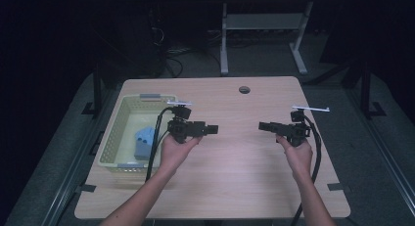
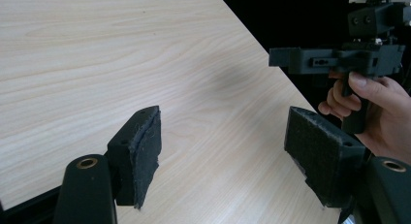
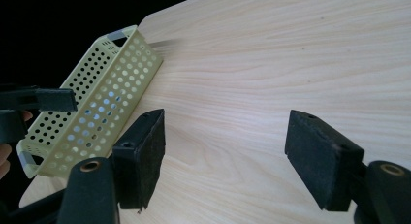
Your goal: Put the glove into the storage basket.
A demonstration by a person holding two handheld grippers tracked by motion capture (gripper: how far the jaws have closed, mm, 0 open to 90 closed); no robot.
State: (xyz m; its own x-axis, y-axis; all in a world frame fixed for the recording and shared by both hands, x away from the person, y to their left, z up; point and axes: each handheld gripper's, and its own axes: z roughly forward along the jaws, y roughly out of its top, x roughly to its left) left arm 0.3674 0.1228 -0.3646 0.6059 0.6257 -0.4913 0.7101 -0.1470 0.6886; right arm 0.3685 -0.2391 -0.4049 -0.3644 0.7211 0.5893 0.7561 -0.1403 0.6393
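Blue, soft-looking folded cloth [image 1: 143, 142] lies in the perforated yellow basket [image 1: 111, 138] at the desk's [image 1: 235, 177] left edge; with both tongs [image 1: 214, 129] [image 1: 263, 125] released and empty, pinch a folded edge.

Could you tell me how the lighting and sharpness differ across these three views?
High view: dim overall, surroundings nearly black, the table is the brightest part. Left gripper view: bright wood, sharp pads, black beyond the table edge. Right gripper view: evenly lit, slight streaky blur near the basket corner.
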